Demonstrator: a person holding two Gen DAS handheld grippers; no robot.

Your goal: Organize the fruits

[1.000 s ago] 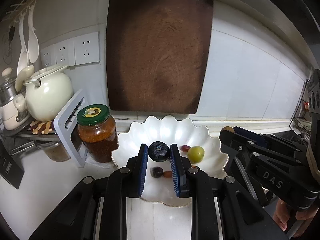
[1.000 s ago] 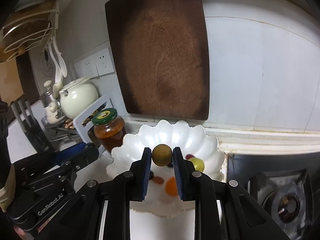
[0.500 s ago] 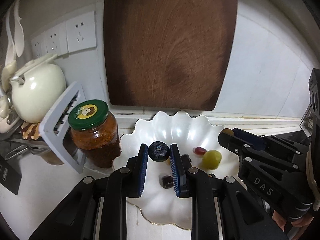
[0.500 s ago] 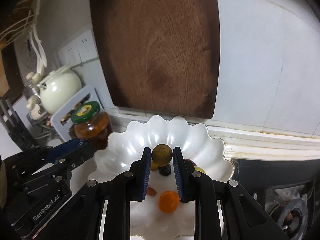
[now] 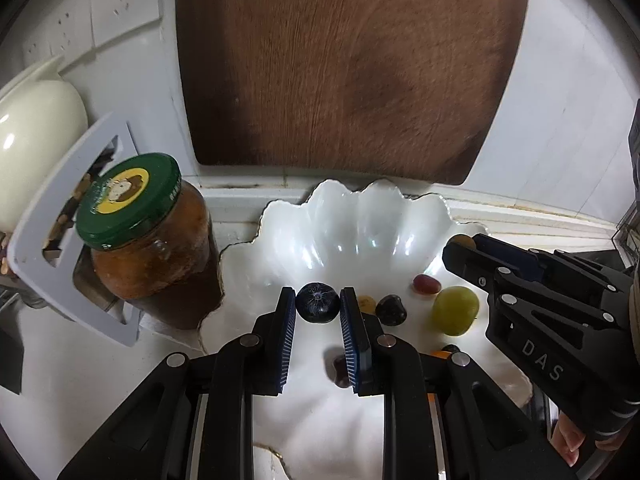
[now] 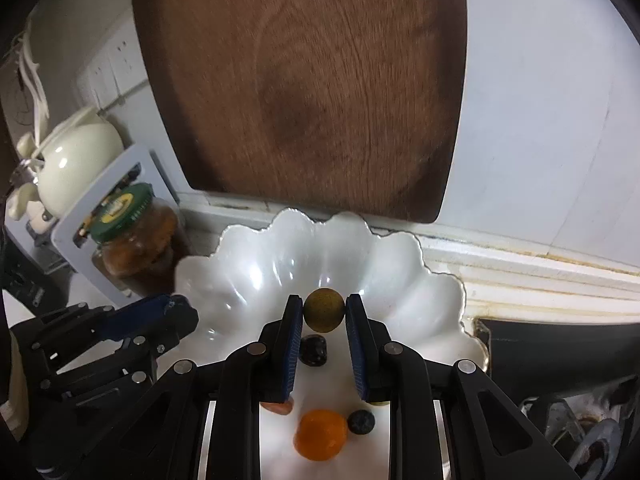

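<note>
My left gripper (image 5: pixel 318 307) is shut on a dark blueberry (image 5: pixel 317 303), held over the near left part of a white scalloped bowl (image 5: pixel 348 232). In the right wrist view my right gripper (image 6: pixel 324 311) is shut on a round brownish-yellow fruit (image 6: pixel 324 309) above the same bowl (image 6: pixel 256 264). Inside the bowl lie a green grape (image 5: pixel 456 310), a red grape (image 5: pixel 426 284), a dark fruit (image 5: pixel 391 310), a small orange fruit (image 6: pixel 320 434) and another blueberry (image 6: pixel 361 422). The right gripper also shows at the right of the left wrist view (image 5: pixel 464 246), the left one at the lower left of the right wrist view (image 6: pixel 172 312).
A jar with a green lid (image 5: pixel 132 196) stands just left of the bowl, next to a white rack (image 5: pixel 60 216) and a cream teapot (image 5: pixel 36 136). A large wooden cutting board (image 5: pixel 352 64) leans on the tiled wall behind. A stove burner (image 6: pixel 592 444) lies at the lower right.
Both grippers have come forward and down toward the bowl, each still holding its fruit. The bowl and cutting board now fill more of both views.
</note>
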